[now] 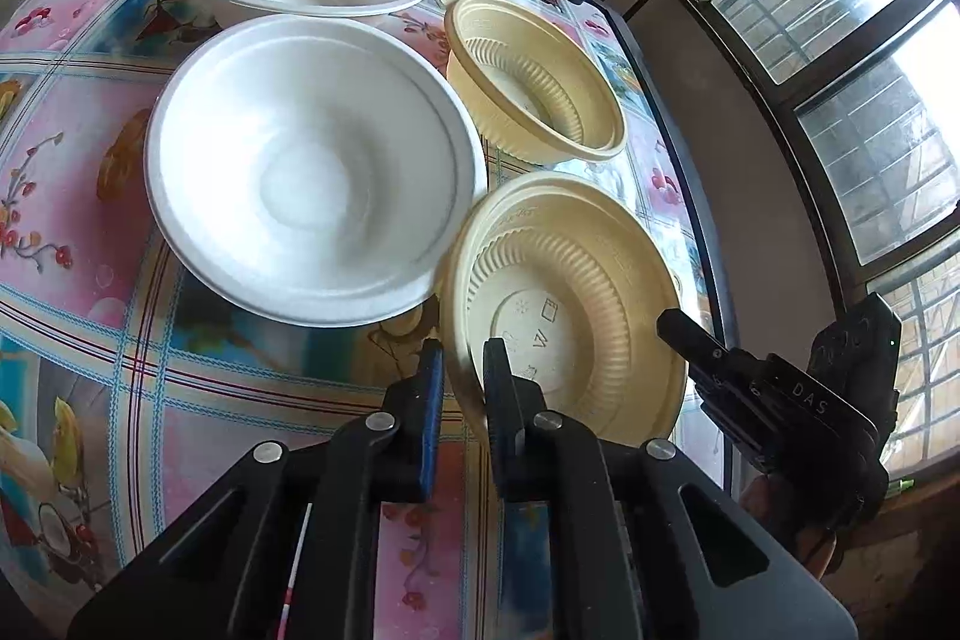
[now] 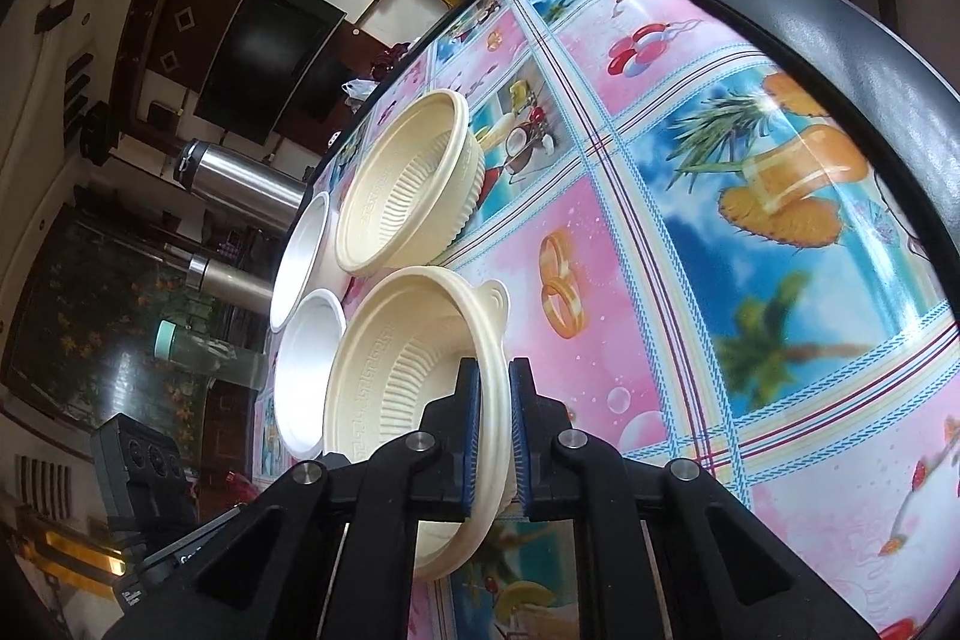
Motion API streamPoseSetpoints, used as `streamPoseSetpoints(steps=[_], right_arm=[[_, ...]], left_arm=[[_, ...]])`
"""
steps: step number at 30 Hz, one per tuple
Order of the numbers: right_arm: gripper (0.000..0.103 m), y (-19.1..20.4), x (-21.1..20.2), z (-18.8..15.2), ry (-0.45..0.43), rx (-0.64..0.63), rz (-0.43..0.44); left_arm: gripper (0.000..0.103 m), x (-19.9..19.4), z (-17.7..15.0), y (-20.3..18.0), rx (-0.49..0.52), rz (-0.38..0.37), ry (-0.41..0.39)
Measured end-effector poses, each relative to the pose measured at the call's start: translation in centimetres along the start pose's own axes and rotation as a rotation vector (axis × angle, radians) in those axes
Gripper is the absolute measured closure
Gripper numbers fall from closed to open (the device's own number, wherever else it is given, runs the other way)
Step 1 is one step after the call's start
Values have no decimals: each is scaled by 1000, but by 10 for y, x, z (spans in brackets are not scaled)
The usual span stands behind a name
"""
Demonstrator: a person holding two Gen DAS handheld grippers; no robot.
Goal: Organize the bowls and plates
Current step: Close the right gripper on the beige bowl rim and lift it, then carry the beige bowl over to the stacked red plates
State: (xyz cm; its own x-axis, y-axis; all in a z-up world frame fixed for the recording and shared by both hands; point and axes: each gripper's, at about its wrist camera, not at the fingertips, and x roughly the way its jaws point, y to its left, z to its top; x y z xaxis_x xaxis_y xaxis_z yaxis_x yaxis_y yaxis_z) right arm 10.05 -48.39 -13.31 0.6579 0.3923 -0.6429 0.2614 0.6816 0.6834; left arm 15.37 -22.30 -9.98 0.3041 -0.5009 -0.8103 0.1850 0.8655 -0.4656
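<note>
Four bowls sit on the table point(image 1: 72, 232): two white bowls point(image 1: 312, 172) at left, two cream bowls point(image 1: 570, 292) at right. The left gripper point(image 1: 462, 370) and right gripper point(image 2: 495, 388) each clamp a rim of the near cream bowl.

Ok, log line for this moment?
left hand-held gripper: on near cream bowl rim | right hand-held gripper: same bowl's rim | white bowls: untouched

Right gripper point(image 2: 494, 436) astride cream bowl point(image 2: 390, 388)
</note>
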Motion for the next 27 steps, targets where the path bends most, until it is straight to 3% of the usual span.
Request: streamPoseSetpoints(steps=[14, 27], right_arm=[[93, -2, -5, -17, -37, 21, 8], [93, 12, -10, -80, -47, 30, 81]], left_arm=[[93, -5, -7, 5, 1, -1, 16], [93, -28, -37, 44, -20, -14, 78]])
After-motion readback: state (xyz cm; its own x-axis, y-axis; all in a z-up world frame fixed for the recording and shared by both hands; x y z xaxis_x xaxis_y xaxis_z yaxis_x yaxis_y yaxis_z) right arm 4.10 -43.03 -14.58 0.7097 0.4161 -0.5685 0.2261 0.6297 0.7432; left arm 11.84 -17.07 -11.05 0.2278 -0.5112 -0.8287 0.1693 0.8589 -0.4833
